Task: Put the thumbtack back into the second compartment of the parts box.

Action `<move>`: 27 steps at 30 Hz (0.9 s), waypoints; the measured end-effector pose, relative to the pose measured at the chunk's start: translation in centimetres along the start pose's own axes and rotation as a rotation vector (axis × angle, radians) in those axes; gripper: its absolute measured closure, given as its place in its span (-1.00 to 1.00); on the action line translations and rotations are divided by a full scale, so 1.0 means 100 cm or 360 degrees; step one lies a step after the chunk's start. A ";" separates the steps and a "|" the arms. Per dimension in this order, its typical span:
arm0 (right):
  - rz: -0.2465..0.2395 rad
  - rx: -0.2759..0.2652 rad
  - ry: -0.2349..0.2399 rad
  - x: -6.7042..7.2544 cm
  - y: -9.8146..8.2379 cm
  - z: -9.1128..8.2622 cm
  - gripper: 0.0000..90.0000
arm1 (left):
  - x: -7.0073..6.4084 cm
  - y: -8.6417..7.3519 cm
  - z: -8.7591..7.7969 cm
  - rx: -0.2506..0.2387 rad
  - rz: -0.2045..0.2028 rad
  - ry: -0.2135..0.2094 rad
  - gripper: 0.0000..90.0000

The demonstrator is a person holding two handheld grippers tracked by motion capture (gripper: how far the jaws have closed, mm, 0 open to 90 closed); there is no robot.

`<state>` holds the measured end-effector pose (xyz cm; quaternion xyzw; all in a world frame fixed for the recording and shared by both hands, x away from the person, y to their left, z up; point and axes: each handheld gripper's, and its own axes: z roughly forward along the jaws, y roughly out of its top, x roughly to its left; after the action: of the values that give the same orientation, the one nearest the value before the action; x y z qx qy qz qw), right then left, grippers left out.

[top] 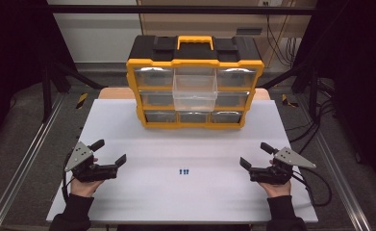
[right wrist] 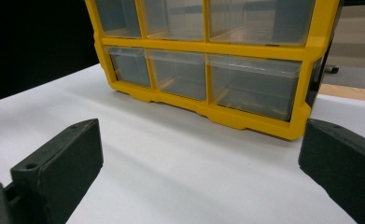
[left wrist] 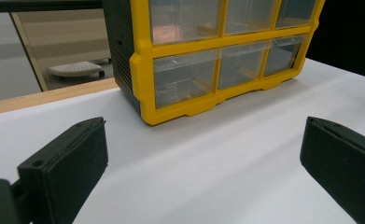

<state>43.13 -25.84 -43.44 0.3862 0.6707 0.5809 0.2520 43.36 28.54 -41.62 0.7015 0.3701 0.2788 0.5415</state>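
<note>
My left claw: jaws spread wide, nothing between them, resting low over the near-left part of the counter. In the left gripper view both black jaws stand far apart with only white surface between.

My right claw: jaws likewise wide apart and holding nothing, over the near-right part of the counter, mirroring the left.

Small blue pieces: a tight cluster lying on the counter between my two claws, a little nearer the right one, well apart from both. They look like three, though they are too small to count or identify with confidence.

Yellow-and-black drawer organiser: upright at the far middle of the counter, carry handle on top, three rows of clear drawers facing me. Clear drawer: top row, middle, pulled out toward me and overhanging the rows below.

Counter: white sheet over a wooden top, metal frame rails along left and right.
</note>
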 end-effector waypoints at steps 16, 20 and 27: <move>-0.0071 0.0031 -0.0017 0.015 0.013 0.005 -0.97 | 0.001 -0.002 0.001 0.0014 -0.0011 0.0013 -0.99; -0.0092 0.0038 0.0009 0.025 0.018 0.012 -0.95 | 0.002 -0.003 0.002 0.0018 -0.0013 0.0013 -0.99; -0.0105 0.0101 0.0043 0.044 0.026 0.026 -0.93 | 0.002 -0.003 0.002 0.0027 -0.0008 0.0015 -0.99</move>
<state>43.17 -20.69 -40.95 0.3638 0.7046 0.5557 0.2496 43.61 28.64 -41.99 0.7040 0.3766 0.2775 0.5344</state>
